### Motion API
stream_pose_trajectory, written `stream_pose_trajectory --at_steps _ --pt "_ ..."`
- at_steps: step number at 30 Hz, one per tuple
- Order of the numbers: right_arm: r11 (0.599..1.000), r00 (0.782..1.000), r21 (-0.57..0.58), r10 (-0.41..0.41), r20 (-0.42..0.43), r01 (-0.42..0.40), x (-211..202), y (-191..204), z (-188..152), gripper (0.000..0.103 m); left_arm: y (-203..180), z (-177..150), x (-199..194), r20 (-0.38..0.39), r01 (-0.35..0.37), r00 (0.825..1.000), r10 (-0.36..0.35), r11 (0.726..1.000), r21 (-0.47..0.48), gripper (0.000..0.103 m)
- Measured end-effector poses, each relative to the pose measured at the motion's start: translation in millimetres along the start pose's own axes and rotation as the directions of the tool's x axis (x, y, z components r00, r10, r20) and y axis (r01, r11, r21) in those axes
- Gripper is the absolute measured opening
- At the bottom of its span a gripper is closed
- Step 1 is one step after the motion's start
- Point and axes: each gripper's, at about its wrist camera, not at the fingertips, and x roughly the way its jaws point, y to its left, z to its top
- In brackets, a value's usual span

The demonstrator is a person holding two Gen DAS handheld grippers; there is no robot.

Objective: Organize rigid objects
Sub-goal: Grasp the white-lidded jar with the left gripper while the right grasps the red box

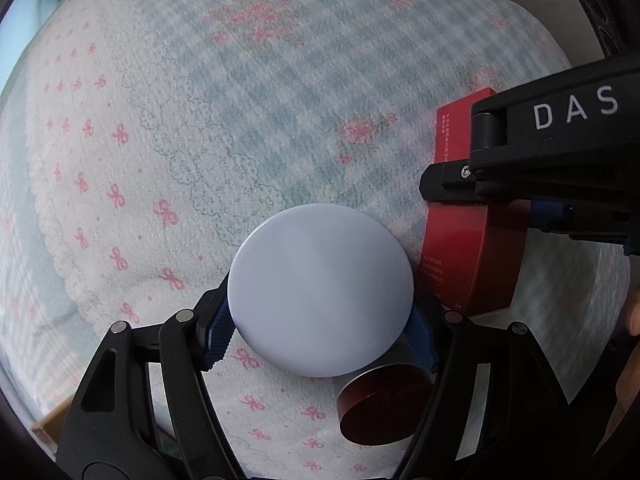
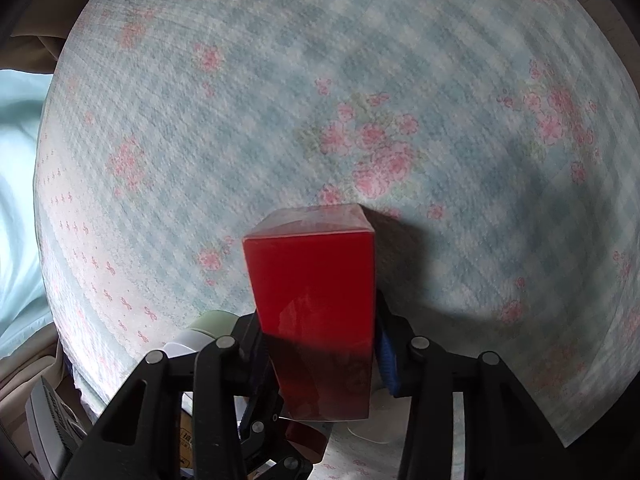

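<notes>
My left gripper [image 1: 320, 320] is shut on a round pale lavender lid or jar [image 1: 320, 288], held above the floral quilt. A dark red round tin [image 1: 384, 404] lies on the quilt just below and right of it. My right gripper [image 2: 316, 344] is shut on a tall red box [image 2: 316, 304], which points away from the camera. The same red box [image 1: 460, 240] shows in the left wrist view, to the right of the lavender piece, with the right gripper's black body [image 1: 540, 160] clamped on it.
A blue-checked quilt with pink flowers and bows [image 1: 240, 100] covers the surface; it also fills the right wrist view [image 2: 440, 120]. A pale green and white container [image 2: 200, 332] and a grey device [image 2: 48, 424] sit at the lower left of the right wrist view.
</notes>
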Motion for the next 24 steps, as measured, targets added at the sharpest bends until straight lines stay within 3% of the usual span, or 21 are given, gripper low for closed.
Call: stream_pose_trajectory --at_steps 6,13,24 --pt "0.999 0.999 -0.011 0.035 0.005 -0.035 -5.6 -15.7 3.0 0.040 3.2 2.1 -4.0 0.002 -0.004 1.000 0.004 1.000 -0.010 0.067" --pt "0.998 0.997 -0.035 0.053 0.056 -0.052 -44.6 -40.3 -5.9 0.038 18.9 -4.2 -41.1 0.057 -0.006 0.998 0.009 0.998 -0.061 0.067" --pt "0.980 0.979 -0.184 0.113 0.172 -0.081 -151.9 -35.2 -50.7 0.038 22.0 -34.4 -161.7 0.216 -0.006 0.976 0.026 0.996 -0.094 0.067"
